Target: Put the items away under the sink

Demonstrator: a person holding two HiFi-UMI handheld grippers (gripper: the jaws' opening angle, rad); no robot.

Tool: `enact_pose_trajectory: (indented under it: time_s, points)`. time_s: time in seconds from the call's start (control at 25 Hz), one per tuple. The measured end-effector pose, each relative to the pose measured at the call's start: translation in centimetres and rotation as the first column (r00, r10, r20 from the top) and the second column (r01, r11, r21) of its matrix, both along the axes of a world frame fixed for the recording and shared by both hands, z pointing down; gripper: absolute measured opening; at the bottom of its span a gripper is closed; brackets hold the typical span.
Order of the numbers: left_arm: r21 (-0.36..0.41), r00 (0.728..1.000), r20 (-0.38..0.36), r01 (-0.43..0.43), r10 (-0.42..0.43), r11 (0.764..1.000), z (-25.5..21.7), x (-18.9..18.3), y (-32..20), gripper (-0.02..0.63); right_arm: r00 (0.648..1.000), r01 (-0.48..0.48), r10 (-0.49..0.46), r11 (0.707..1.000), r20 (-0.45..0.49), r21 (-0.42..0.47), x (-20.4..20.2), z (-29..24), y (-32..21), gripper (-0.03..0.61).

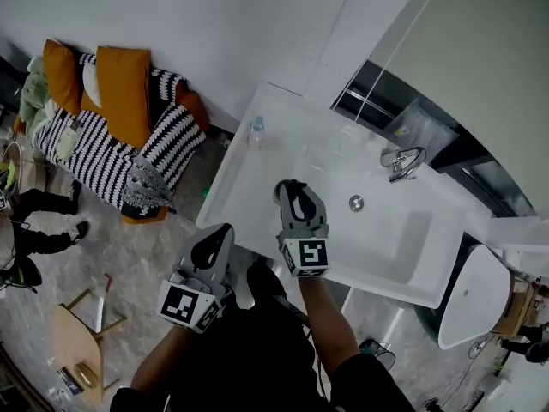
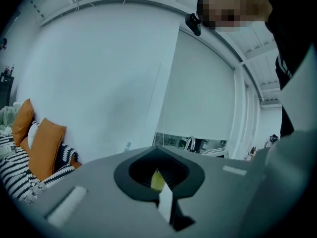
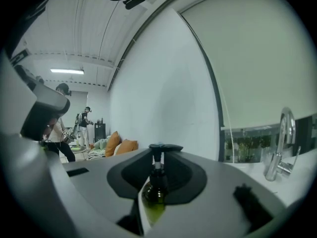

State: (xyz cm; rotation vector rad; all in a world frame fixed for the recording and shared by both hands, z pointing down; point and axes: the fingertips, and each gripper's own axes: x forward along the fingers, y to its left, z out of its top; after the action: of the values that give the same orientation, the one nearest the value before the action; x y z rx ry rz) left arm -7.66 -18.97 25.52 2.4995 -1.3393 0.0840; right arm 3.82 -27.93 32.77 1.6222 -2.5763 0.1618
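Observation:
In the right gripper view a dark green pump bottle (image 3: 155,188) with a black pump head stands upright between the jaws, and my right gripper (image 3: 158,170) is shut on it. From the head view that right gripper (image 1: 294,192) hovers over the white sink counter (image 1: 257,174), left of the basin. My left gripper (image 1: 220,235) hangs lower left, off the counter's front edge. Its own view shows the left gripper (image 2: 159,176) closed on a small yellow-green thing (image 2: 157,181), mostly hidden. A small clear bottle (image 1: 256,127) stands at the counter's far left end.
A chrome faucet (image 1: 401,160) and the drain (image 1: 356,202) sit at the basin (image 1: 403,247). A white toilet (image 1: 470,297) is at the right. A striped sofa with orange cushions (image 1: 120,101) and a wooden stool (image 1: 79,337) lie to the left. People (image 3: 59,128) stand far off.

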Motion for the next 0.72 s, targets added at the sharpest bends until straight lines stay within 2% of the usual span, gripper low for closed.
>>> enact_pose_trajectory:
  time_s: [0.28,0.72]
  points:
    - [0.009,0.995,-0.011,-0.103,0.103,0.995,-0.9,-1.3,3.3,0.006,0.996,-0.087,0.087,0.996,0.013,-0.003,0.4,-2.1,4.3,0.08]
    - [0.03,0.982,-0.034,-0.184,0.185,0.983,-2.1,-4.1,8.0,0.006,0.986,-0.168,0.169,0.986,0.016,-0.006,-0.4,-4.4,11.6,0.08]
